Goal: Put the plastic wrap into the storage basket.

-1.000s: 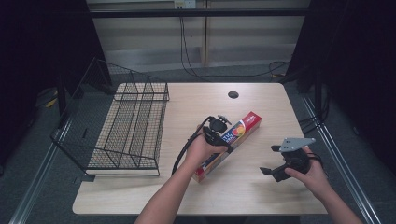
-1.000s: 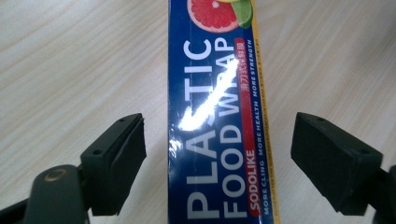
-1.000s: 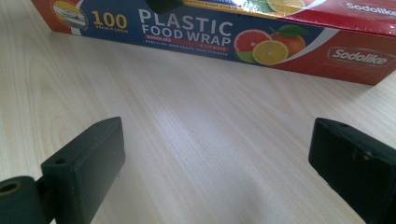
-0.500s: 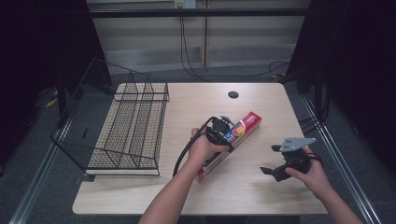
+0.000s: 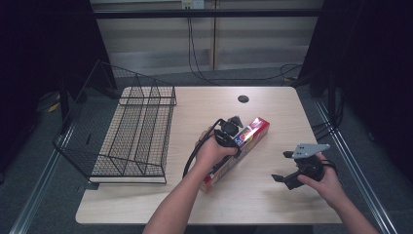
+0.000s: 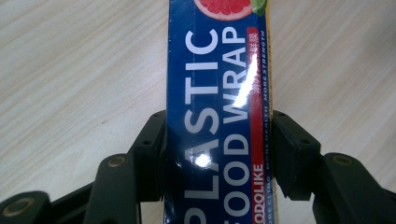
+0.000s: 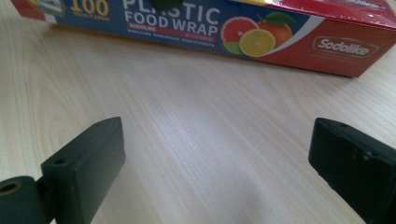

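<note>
A long blue and red plastic food wrap box (image 5: 254,128) lies slantwise on the table's middle. My left gripper (image 5: 231,139) points down onto it. Its jaws have just been closing and now press both long sides of the box (image 6: 219,84), the black fingers (image 6: 150,144) tight against the cardboard. My right gripper (image 5: 284,167) is held to the right of the box, a little above the table, apart from it. In the right gripper view its jaws (image 7: 219,154) stand wide open over bare wood, with the box (image 7: 280,28) lying across the far side.
A black wire rack (image 5: 131,134) stands on the table's left part. A dark cable hole (image 5: 243,99) sits near the far edge. Bare wooden tabletop (image 5: 272,204) stretches along the front and between the box and the right gripper.
The left hand has shifted slightly over the box and stays on it. The right hand and the box have not moved.
</note>
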The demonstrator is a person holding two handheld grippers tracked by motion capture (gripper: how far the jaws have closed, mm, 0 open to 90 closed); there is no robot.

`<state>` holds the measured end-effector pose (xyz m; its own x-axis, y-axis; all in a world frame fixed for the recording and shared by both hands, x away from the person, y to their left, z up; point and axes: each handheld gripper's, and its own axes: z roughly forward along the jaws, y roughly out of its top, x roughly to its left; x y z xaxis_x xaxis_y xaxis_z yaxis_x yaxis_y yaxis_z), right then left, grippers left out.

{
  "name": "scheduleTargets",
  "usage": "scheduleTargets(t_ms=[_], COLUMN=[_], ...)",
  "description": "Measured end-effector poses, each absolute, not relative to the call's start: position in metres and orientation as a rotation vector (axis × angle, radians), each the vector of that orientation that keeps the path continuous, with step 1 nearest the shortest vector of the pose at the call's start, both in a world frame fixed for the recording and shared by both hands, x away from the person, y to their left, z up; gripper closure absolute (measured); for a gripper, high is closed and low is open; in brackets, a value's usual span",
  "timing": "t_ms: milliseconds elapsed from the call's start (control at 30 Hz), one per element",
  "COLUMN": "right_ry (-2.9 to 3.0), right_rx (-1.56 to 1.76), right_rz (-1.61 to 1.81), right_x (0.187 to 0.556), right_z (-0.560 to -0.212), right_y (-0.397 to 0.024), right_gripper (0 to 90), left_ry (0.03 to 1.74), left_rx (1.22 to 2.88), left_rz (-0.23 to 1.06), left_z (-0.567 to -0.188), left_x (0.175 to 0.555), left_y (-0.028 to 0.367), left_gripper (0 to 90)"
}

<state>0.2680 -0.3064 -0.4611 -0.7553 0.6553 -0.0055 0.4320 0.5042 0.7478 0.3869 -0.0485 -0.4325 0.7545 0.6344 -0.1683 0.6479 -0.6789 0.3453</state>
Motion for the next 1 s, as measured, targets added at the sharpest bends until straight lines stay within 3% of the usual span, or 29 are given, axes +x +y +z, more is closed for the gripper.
scheduleTargets(t_ms=[1000], right_ry=[2.454], right_rx=[0.921], right_rz=[1.117], right_x=[0.268], right_z=[-0.461], right_y=[-0.307], right_gripper=[3.5], left_ry=[1.126], left_rx=[2.52], left_rz=[-0.058], left_z=[-0.359], left_x=[0.395], left_y=[0.011], left_gripper=[45.9])
